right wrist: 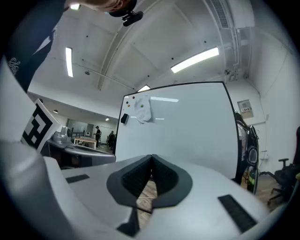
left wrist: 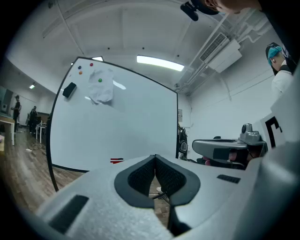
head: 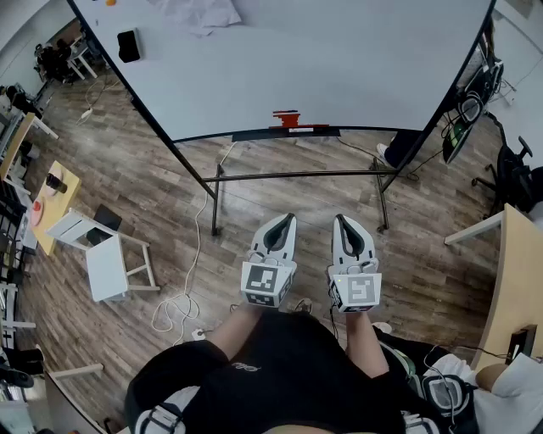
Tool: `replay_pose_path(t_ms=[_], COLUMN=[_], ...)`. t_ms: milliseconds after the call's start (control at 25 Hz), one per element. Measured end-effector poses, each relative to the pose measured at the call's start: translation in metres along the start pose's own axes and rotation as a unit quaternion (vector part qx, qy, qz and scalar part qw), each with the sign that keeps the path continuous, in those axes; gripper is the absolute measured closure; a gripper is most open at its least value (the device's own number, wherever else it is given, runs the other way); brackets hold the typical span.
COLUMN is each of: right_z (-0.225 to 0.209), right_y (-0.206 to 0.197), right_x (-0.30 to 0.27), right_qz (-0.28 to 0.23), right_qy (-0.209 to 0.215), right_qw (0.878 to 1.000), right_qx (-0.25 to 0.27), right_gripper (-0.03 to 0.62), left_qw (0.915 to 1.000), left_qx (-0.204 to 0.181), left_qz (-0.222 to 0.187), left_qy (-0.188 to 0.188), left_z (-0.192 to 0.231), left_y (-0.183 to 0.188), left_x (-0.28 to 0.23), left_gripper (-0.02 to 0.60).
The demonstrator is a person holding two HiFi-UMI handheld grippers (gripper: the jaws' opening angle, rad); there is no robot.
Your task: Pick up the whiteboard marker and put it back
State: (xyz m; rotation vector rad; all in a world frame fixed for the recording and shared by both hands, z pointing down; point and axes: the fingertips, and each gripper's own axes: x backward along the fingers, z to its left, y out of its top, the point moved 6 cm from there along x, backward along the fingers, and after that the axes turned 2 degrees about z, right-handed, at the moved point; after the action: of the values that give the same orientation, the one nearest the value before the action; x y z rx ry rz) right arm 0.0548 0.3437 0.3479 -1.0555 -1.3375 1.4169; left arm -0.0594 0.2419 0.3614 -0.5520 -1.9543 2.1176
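Red whiteboard markers lie on the tray under the big whiteboard, far ahead of both grippers. In the left gripper view the markers show small and red at the board's lower edge. My left gripper and right gripper are held side by side close to my body, pointing at the board. The left gripper has its tips together with nothing between them. The right gripper is also shut and empty, facing the whiteboard.
A black eraser and a white cloth hang on the board. The board's metal stand stands on the wooden floor. A white stool and a loose cable are at the left, a wooden desk at the right.
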Motion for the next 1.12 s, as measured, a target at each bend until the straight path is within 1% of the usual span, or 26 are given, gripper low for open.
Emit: replay_pose_path(t_ms=[160,280,400,560,680,760,880,960,1040,1120], right_z=[-0.004,-0.008,-0.012,-0.024,-0.043,-0.056,-0.070,-0.077,-0.082,-0.083], right_y=[-0.007,-0.010,-0.019,-0.033,-0.039,-0.040,-0.038,-0.040,-0.046,-0.049], right_x=[0.009,0.005,-0.006,-0.028,-0.056,-0.078,-0.116,-0.143,-0.169,-0.192], right_qz=[0.013,0.012,0.013,0.037,0.064,0.081,0.097,0.113,0.135,0.152], right_qy=[0.003,0.001,0.006,0.004,0.007,0.010,0.017,0.030,0.048,0.065], right_qw=[1.000,1.000,1.000,0.999,0.998,0.996,0.994,0.991,0.985,0.981], right_qx=[-0.003,-0.011,-0.014,0.003,0.027,0.042,0.053,0.068,0.095,0.097], right_gripper=[0.591,0.591,0.591,0.591,0.591,0.591,0.591,0.591,0.591,0.591], left_qw=[1.0000,0.9999,0.9998,0.9995,0.9994,0.9994,0.9993,0.9990,0.9986,0.9982], left_qx=[0.002,-0.004,-0.002,0.011,0.020,0.020,0.023,0.029,0.032,0.038], left_qz=[0.009,0.015,0.019,0.025,0.024,0.020,0.022,0.030,0.040,0.046], left_qy=[-0.001,-0.005,-0.009,-0.013,-0.016,-0.018,-0.018,-0.017,-0.015,-0.011], left_z=[-0.014,-0.015,-0.010,0.005,0.020,0.031,0.049,0.063,0.077,0.092], left_y=[-0.007,-0.010,-0.015,-0.023,-0.024,-0.022,-0.020,-0.021,-0.021,-0.021], left_x=[0.005,-0.002,-0.017,-0.050,-0.089,-0.115,-0.146,-0.168,-0.188,-0.201], left_gripper=[0.575,0.575,0.575,0.574,0.575,0.575,0.575,0.575,0.575,0.575])
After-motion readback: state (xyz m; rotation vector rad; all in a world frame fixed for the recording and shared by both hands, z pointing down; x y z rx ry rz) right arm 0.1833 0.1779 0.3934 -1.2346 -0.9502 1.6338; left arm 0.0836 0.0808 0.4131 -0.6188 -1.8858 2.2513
